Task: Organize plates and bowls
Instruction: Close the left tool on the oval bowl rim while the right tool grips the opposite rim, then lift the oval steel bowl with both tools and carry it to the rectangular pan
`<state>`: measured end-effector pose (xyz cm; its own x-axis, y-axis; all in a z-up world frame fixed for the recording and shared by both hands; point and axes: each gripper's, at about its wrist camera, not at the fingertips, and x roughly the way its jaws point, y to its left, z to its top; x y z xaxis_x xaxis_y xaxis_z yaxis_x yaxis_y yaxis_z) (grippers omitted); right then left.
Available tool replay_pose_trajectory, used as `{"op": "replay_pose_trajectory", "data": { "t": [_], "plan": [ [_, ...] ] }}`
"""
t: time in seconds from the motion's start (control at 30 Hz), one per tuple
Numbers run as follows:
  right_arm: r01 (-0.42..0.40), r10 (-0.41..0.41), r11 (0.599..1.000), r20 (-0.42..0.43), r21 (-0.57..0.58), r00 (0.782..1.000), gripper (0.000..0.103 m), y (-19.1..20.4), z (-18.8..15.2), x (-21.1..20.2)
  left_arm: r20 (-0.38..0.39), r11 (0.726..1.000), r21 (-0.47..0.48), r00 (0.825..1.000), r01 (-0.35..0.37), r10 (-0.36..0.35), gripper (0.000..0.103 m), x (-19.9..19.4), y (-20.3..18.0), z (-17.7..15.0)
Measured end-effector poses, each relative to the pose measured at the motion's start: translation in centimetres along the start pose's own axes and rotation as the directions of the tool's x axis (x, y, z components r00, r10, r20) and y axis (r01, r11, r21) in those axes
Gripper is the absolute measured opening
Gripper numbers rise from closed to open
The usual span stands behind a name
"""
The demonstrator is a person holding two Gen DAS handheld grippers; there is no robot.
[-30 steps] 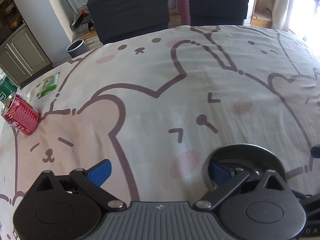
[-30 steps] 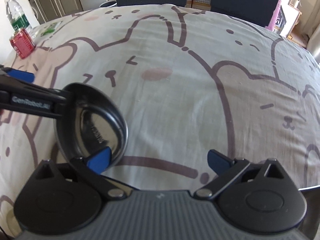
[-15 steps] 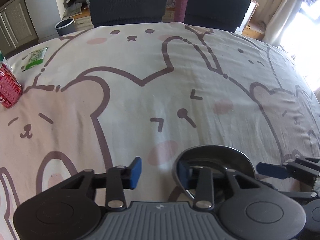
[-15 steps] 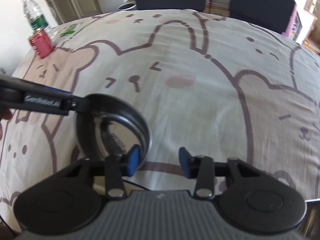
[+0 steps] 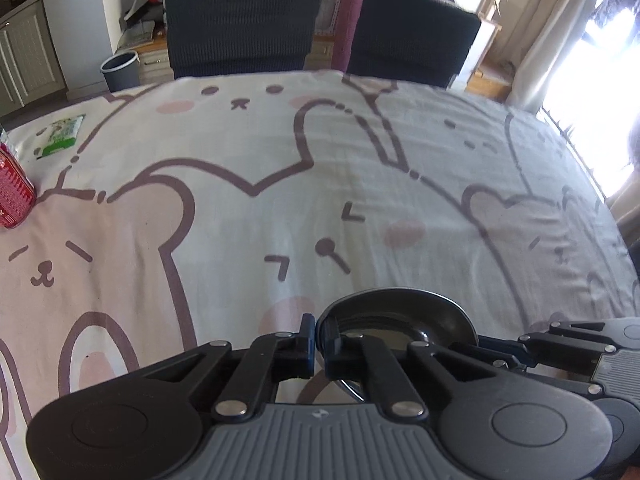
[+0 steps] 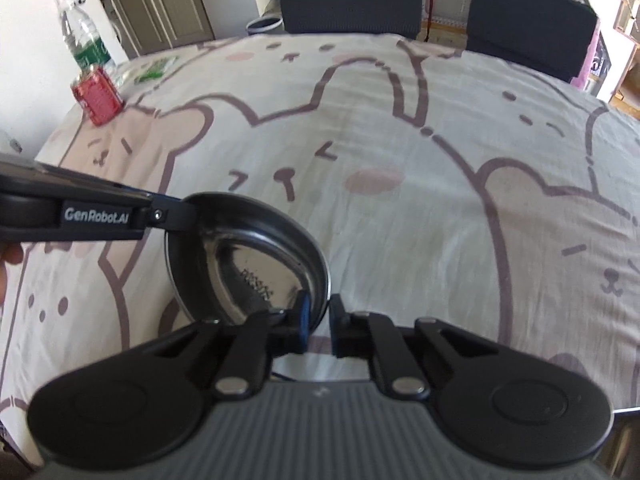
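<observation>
A shiny metal bowl [image 5: 400, 320] [image 6: 256, 264] sits low over the bear-print tablecloth [image 5: 280, 200], gripped from two sides. My left gripper [image 5: 318, 340] is shut on the bowl's left rim, one blue pad inside and one outside. My right gripper [image 6: 320, 320] has its jaws closing on the opposite rim, with the bowl's wall between its blue pads. In the left wrist view the right gripper [image 5: 500, 350] reaches in from the right. In the right wrist view the left gripper's finger [image 6: 176, 216] meets the bowl's far-left rim. No plates are in view.
A red can [image 6: 98, 98] [image 5: 12, 196] and a water bottle [image 6: 84, 44] stand at the table's far left, with a green packet [image 5: 60, 136] near them. Two dark chairs [image 5: 240, 24] [image 5: 408, 36] stand behind the table, and a grey bin [image 5: 120, 70] on the floor.
Both grippers went from wide open to closed on the bowl's rim, one on each side. Both views have tipped up slightly, and the bowl has stayed in about the same place.
</observation>
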<state>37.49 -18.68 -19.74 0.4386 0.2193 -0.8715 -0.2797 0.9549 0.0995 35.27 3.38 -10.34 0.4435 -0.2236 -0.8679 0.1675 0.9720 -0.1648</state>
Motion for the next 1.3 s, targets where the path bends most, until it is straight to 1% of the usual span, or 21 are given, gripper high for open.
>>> {"op": "replay_pose_trajectory", "data": {
  "t": [0.17,0.33,0.6,0.77,0.87,1.17,1.3],
  "plan": [
    [0.003,-0.005,0.999,0.064,0.035,0.998,0.010,-1.3,0.4,-2.4,0.057,1.000,-0.018,0.998,0.022,-0.021,0.005,-1.7,-1.9,0.6],
    [0.018,-0.028,0.996,0.114,0.085,0.993,0.009,-3.7,-0.1,-4.8,0.108,0.999,0.001,0.993,0.043,-0.042,0.005,-3.0,-5.1,0.9],
    [0.044,-0.077,0.984,0.191,0.171,0.979,0.008,-8.5,-2.0,-9.4,0.137,0.990,0.038,0.980,0.138,-0.141,0.005,-4.0,-10.2,0.9],
    [0.067,-0.114,0.974,0.209,0.217,0.971,0.008,-11.6,-3.9,-12.0,0.130,0.979,0.083,0.972,0.186,-0.196,0.005,-3.9,-14.0,0.5],
    [0.078,-0.132,0.965,0.204,0.251,0.970,0.008,-13.6,-5.2,-13.2,0.118,0.971,0.120,0.968,0.207,-0.221,0.005,-3.7,-16.3,0.2],
    [0.142,-0.198,0.945,0.168,0.296,0.966,0.008,-17.2,-8.7,-15.5,0.065,0.954,0.177,0.964,0.242,-0.256,0.004,-2.2,-21.4,-1.0],
    [0.167,-0.219,0.936,0.140,0.310,0.966,0.008,-18.3,-9.8,-15.3,0.025,0.946,0.198,0.964,0.256,-0.266,0.005,-1.0,-23.3,-1.9]
  ]
}}
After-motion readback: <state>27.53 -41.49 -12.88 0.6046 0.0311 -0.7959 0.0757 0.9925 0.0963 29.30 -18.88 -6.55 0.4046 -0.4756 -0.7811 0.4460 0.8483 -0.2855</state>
